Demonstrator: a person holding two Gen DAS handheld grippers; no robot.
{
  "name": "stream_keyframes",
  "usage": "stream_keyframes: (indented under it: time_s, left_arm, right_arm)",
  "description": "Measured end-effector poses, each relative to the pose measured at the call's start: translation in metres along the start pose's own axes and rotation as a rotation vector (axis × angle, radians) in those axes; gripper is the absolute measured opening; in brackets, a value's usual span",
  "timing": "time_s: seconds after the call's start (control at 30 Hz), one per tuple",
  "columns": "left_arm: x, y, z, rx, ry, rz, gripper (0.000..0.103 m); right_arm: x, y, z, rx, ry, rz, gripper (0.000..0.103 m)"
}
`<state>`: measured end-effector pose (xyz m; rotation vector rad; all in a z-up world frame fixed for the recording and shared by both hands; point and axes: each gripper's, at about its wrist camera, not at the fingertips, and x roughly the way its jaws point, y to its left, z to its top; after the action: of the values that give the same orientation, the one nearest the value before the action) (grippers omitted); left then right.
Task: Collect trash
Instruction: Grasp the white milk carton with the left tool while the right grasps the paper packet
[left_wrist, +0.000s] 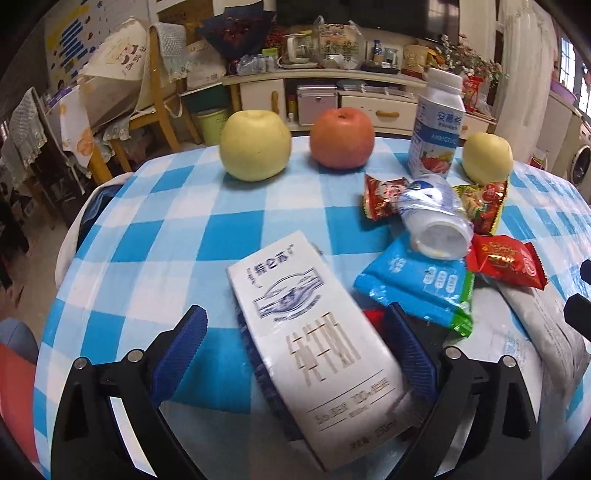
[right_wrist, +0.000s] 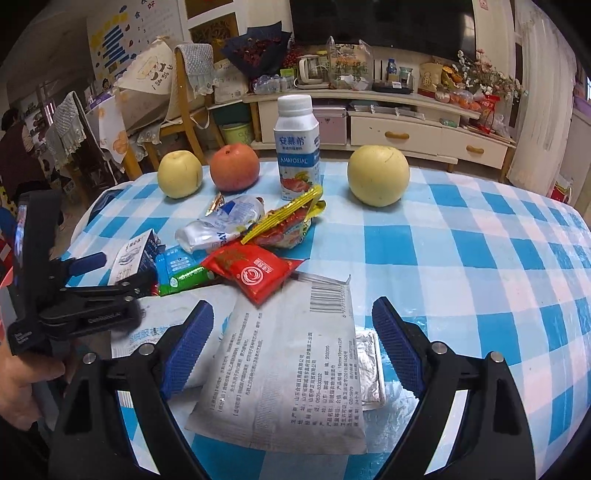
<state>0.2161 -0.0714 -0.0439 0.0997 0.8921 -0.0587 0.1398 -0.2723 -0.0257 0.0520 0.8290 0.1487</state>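
In my left wrist view my left gripper (left_wrist: 295, 336) stands with its jaws wide, and the white milk carton (left_wrist: 314, 339) lies on its side between them at the bottom centre of the frame; its right edge sits close against the right pad, but I cannot tell whether it touches, and the left pad is clear of it. Right of the carton, at centre right, the trash is heaped on the blue-and-white checked worktop (left_wrist: 155, 229): a blue snack wrapper (left_wrist: 417, 280), a crushed plastic bottle (left_wrist: 436, 218) lying on top of it, and a red wrapper (left_wrist: 506, 262) at the right edge. Along the top of the worktop stand a yellow apple (left_wrist: 255, 146), a red apple (left_wrist: 341, 137), an upright yogurt bottle (left_wrist: 437, 125) and a second yellow apple (left_wrist: 487, 158). In my right wrist view my right gripper (right_wrist: 291, 347) also has its jaws wide apart, straddling a flat grey printed pouch (right_wrist: 291, 373) at the bottom centre without pressing it. A foil packet (right_wrist: 369, 369) pokes out from under the pouch's right edge. My left gripper shows at the left edge of this frame.
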Motion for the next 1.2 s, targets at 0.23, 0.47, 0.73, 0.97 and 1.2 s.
stream_keyframes:
  time_s: [0.23,0.47,0.73,0.97,1.2]
  left_arm:
    - [-0.002,0.012,-0.004,-0.011,0.014,0.023,0.063]
    - [-0.005,0.017,-0.005,-0.008,0.025,-0.011,0.062]
    - [-0.019,0.015,-0.001,0.003,-0.02,-0.021,0.062]
    - [-0.028,0.015,0.002,0.014,-0.046,-0.021,0.062]
    - [-0.028,0.015,0.002,0.015,-0.045,-0.027,0.062]
  right_arm:
    - [0.016,-0.005,0.004,-0.004,0.04,-0.035,0.089]
    - [0.028,-0.011,0.005,0.017,0.078,-0.034,0.089]
    - [0.034,-0.021,0.0,0.11,0.116,0.002,0.09]
    - [0.039,-0.003,-0.006,0.107,0.151,0.036,0.093]
    - [0.035,-0.005,-0.004,0.099,0.135,0.047,0.073]
